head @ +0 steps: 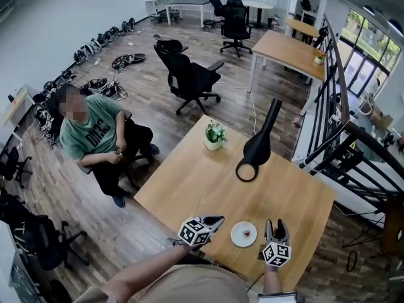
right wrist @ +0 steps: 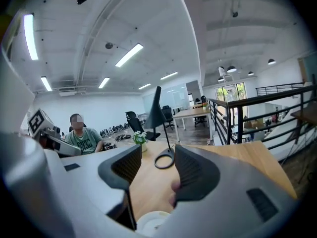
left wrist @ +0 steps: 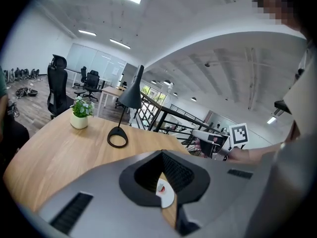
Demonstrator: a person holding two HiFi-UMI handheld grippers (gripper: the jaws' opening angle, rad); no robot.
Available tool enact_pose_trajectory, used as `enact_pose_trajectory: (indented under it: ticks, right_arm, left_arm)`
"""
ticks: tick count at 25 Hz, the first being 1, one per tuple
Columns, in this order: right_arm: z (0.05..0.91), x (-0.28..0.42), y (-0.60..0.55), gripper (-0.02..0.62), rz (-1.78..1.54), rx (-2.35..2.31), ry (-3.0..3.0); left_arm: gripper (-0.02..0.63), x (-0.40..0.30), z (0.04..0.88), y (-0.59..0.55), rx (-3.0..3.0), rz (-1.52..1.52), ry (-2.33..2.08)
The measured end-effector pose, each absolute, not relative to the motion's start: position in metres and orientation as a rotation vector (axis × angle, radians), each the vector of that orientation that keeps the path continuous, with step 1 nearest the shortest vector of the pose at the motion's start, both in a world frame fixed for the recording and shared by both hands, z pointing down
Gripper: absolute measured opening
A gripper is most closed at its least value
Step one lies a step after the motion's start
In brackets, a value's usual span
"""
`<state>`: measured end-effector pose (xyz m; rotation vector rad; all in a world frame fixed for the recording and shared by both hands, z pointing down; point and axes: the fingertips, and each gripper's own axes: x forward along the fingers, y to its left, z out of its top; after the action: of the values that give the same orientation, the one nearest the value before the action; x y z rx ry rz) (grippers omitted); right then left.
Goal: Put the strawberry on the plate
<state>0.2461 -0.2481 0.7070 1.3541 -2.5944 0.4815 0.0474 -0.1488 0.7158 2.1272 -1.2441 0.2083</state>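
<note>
Open office, wood table [head: 189,188] w/ a black lamp [head: 257,147] and small plant [head: 214,134] at the far end. Strawberry [head: 248,233] sits on the white plate [head: 237,235] by the table's near edge, btwn both tools. Right gripper [head: 274,223] gapes wide, nothing in it. Left gripper [head: 219,219] has its tips together, also empty.

Risk, imo: the plate's just beside the right gripper, so a careless swing could nudge it and roll the berry off.

Right gripper view cuts the plate off at the bottom, no berry visible there. Pinkish blur by one pad, can't ID it.
</note>
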Motion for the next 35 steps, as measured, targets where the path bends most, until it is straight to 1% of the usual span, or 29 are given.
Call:
enact_pose_trajectory:
  ticks: [1, 3, 10, 20, 25, 30, 35]
  right_arm:
    - [0.693, 0.241, -0.249, 0.219, 0.449, 1.355, -2.617]
    - [0.666, 0.232, -0.249, 0.183, 0.378, 1.348, -2.664]
    - [0.612, 0.211, -0.224, 0.181, 0.245, 1.280, -2.776]
    - [0.605, 0.193, -0.186, 0.181, 0.216, 1.243, -2.771]
    - [0.594, 0.170, -0.164, 0.181, 0.145, 1.264, -2.751]
    - [0.583, 0.142, -0.139, 0.181, 0.114, 1.272, -2.726]
    - [0.586, 0.097, -0.120, 0.181, 0.132, 1.310, -2.660]
  left_arm:
    - [0.003, 0.047, 0.712, -0.150, 2.132, 0.196, -1.247]
    - [0.003, 0.046, 0.703, -0.151, 2.144, 0.168, -1.251]
    - [0.003, 0.045, 0.683, -0.140, 2.141, 0.076, -1.259]
    - [0.003, 0.032, 0.674, -0.124, 2.140, 0.034, -1.239]
    - [0.003, 0.018, 0.659, -0.106, 2.187, 0.034, -1.189]
    - [0.003, -0.009, 0.641, -0.094, 2.219, 0.015, -1.161]
    - [0.003, -0.060, 0.634, -0.082, 2.226, 0.015, -1.131]
